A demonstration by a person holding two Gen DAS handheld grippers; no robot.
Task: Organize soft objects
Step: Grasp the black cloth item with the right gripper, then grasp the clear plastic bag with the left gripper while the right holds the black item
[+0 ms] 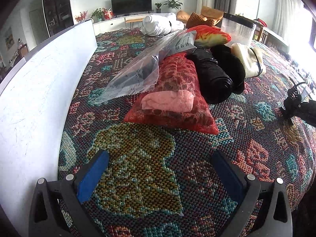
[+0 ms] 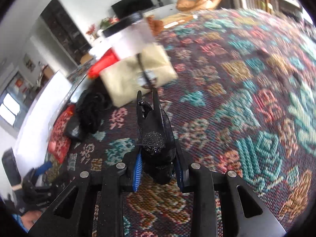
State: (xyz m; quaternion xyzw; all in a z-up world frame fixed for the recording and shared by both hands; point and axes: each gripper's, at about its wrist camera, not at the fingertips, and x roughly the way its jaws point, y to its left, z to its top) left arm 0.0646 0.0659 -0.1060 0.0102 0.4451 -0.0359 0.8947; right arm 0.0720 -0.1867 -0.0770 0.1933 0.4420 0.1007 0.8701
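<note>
On the woven patterned bedcover (image 1: 138,158), the red patterned bag (image 1: 173,98) serves as the landmark. Left of it stands a white board (image 1: 39,83) along the cover's edge. Draped over the bag's left shoulder lies a clear plastic bag (image 1: 136,73) with something dark inside. Just right of the red bag, touching it, sits a black roll (image 1: 211,77), then a second black bundle (image 1: 231,63), then a cream pouch (image 1: 248,59). Behind the row, farther from the red bag, lie a red-and-yellow cushion (image 1: 209,35), a white bundle (image 1: 158,25) and a translucent bin with a dark rim (image 1: 237,29).

The left gripper (image 1: 160,169) hovers in front of the red bag, its blue pads spread wide, holding nothing. Far right of the red bag, the right gripper (image 2: 158,169) is closed on a small black glittery soft item (image 2: 156,138), carried above the cover; the right wrist view is blurred by motion.

Judging from this, the task is partly done: several pieces sit in a rough row, yet the bin's contents cannot be seen, and the held item still needs a place.
</note>
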